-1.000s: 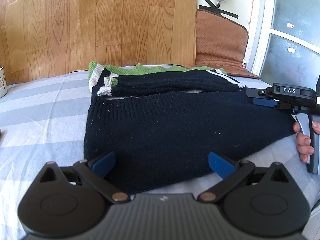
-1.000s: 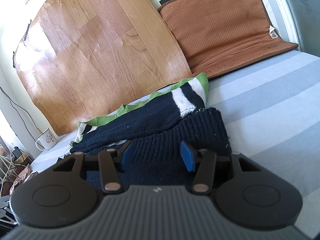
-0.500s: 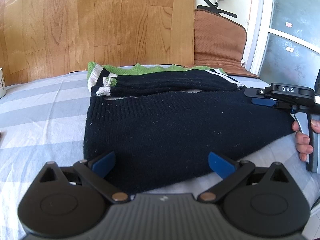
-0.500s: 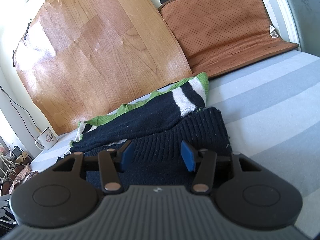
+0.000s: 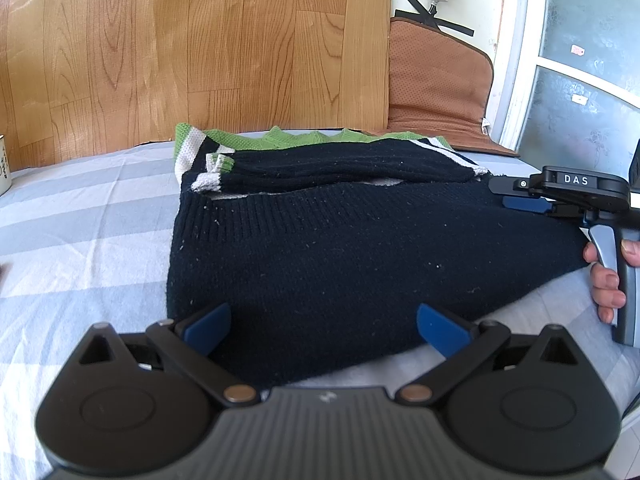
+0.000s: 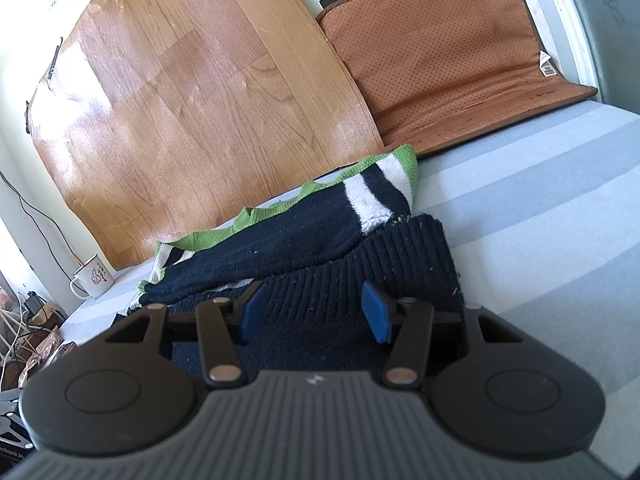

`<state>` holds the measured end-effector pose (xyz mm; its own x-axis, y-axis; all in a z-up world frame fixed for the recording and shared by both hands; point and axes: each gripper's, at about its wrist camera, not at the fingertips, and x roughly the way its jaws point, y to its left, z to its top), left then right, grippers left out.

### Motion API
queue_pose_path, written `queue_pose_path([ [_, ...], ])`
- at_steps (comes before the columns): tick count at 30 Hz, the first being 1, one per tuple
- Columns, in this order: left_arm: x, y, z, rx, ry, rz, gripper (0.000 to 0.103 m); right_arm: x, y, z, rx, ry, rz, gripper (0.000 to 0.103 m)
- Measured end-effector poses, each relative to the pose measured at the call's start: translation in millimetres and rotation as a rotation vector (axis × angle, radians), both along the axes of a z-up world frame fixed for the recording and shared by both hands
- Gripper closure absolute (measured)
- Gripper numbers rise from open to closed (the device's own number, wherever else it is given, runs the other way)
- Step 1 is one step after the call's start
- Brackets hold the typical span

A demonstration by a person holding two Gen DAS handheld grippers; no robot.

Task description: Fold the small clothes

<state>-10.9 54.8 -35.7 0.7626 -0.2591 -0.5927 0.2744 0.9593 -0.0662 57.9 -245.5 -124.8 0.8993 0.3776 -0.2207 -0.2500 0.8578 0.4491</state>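
Observation:
A dark navy knit sweater (image 5: 340, 264) with green and white striped trim lies folded on the striped bed sheet (image 5: 80, 248), its sleeves laid across the far part. My left gripper (image 5: 324, 326) is open wide at the sweater's near edge, pads either side of the cloth and not pressing it. My right gripper (image 5: 520, 200) reaches in from the right at the sweater's side edge, held by a hand (image 5: 604, 280). In the right wrist view the right gripper (image 6: 314, 312) stands open over the ribbed hem (image 6: 360, 264), with nothing pinched between its pads.
A wooden panel (image 5: 192, 48) and a brown perforated mat (image 6: 440, 48) lean against the wall behind the bed. A white enamel mug (image 6: 92, 278) stands on the sheet at the far left. A glazed door (image 5: 580, 80) stands at the right. Cables and clutter (image 6: 24, 332) lie beside the bed.

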Motion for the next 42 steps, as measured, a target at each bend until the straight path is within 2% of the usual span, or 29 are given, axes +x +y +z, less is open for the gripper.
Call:
queue_pose_path([
  [32, 0.1, 0.1, -0.8, 0.002, 0.001, -0.005, 0.000, -0.1, 0.1, -0.1, -0.001, 0.001, 0.000, 0.047],
  [42, 1.4, -3.6, -1.9, 0.042, 0.005, -0.009, 0.000, -0.3, 0.1, 0.2, -0.001, 0.001, 0.000, 0.047],
])
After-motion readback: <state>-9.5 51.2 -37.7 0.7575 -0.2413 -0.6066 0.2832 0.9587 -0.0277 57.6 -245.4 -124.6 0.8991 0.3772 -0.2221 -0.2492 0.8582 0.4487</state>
